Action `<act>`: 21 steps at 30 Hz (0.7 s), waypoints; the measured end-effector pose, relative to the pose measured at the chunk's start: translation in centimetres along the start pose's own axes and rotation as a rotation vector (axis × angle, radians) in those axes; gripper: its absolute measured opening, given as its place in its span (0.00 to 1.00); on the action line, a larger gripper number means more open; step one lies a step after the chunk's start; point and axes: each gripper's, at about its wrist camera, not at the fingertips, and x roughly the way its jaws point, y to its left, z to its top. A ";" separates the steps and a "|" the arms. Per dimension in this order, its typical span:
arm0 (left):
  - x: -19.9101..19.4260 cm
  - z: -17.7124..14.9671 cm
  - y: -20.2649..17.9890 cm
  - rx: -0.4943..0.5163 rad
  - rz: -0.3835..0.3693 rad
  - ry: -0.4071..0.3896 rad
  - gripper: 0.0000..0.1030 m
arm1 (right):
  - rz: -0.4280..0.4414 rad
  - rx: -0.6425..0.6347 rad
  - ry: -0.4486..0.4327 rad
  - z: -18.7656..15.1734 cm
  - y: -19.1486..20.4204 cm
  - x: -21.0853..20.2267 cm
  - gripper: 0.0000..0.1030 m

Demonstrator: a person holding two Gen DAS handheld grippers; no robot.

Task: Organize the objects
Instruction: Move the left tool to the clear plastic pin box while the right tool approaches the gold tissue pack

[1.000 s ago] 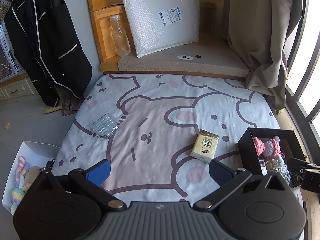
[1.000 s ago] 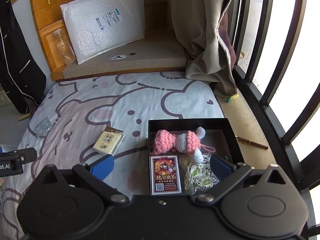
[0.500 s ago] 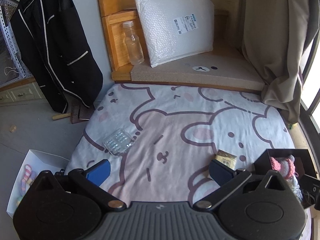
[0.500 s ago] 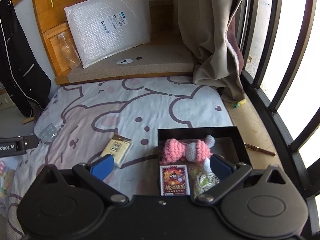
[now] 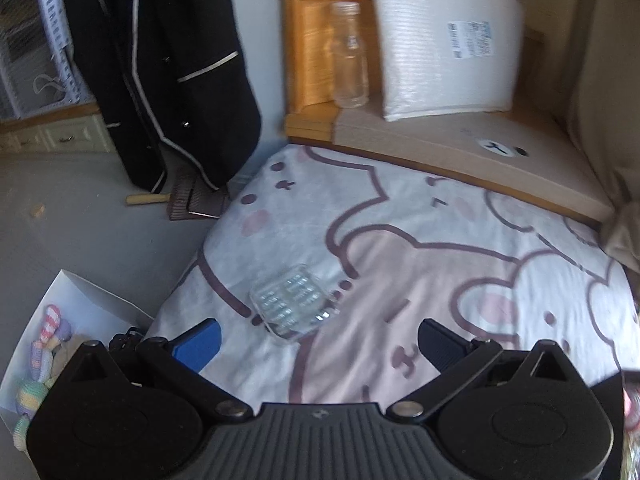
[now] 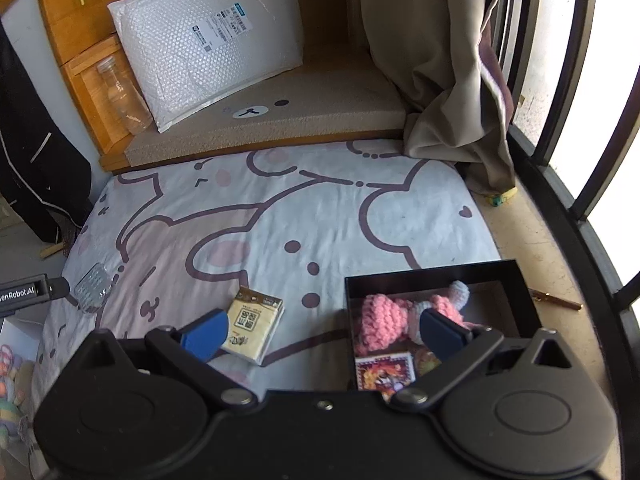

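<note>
Small clear ribbed plastic case (image 5: 294, 305) flat on cartoon bedsheet (image 5: 420, 264).

Upper left of the left wrist view: black jacket (image 5: 168, 68) with pale trim, hanging over grey floor (image 5: 80, 232). Beside it, top centre: wooden shelf (image 5: 308, 40) with a clear empty bottle (image 5: 350, 56) standing upright, just left of a white bubble mailer (image 5: 444, 48) leaning on a tan bear-face cushion (image 5: 460, 148). Upper right of the right wrist view: beige curtain (image 6: 440, 60) bunched against black window bars (image 6: 560, 120). Right edge, on the sill: thin brown stick (image 6: 556, 299), lying flat.
</note>
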 end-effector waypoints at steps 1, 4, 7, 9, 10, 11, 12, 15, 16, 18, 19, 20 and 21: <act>0.7 0.3 0.4 -0.019 0.001 0.002 1.00 | 0.004 0.010 0.009 0.3 0.2 0.5 1.00; 2.9 1.0 1.7 -0.086 0.000 0.016 1.00 | 0.019 0.034 0.028 0.8 0.9 2.1 1.00; 4.8 1.5 2.6 -0.146 -0.010 0.018 1.00 | 0.028 0.062 0.049 1.2 1.4 3.7 0.96; 5.9 1.8 3.0 -0.174 -0.007 0.025 1.00 | 0.041 0.108 0.072 1.3 1.5 4.8 0.91; 6.5 1.9 3.0 -0.182 -0.004 0.029 1.00 | 0.053 0.141 0.088 1.2 1.6 5.6 0.91; 6.9 2.0 3.0 -0.187 -0.002 0.032 1.00 | 0.064 0.166 0.100 1.1 1.7 6.2 0.89; 7.4 2.0 2.9 -0.193 0.004 0.036 1.00 | 0.071 0.185 0.108 1.0 1.8 6.8 0.87; 9.0 2.1 2.6 -0.204 0.033 0.054 0.99 | 0.070 0.213 0.126 0.4 2.5 8.4 0.86; 9.5 2.0 2.4 -0.202 0.045 0.059 0.99 | 0.068 0.213 0.134 0.1 2.7 9.0 0.85; 10.4 1.9 1.9 -0.197 0.081 0.067 0.97 | 0.063 0.208 0.146 -0.3 3.1 10.0 0.84; 10.9 1.8 1.7 -0.188 0.096 0.075 0.97 | 0.061 0.206 0.153 -0.5 3.2 10.4 0.84; 11.3 1.8 1.4 -0.175 0.109 0.085 0.97 | 0.063 0.202 0.162 -0.7 3.4 10.9 0.84; 11.7 1.7 1.1 -0.164 0.118 0.091 0.97 | 0.073 0.194 0.179 -0.9 3.5 11.4 0.84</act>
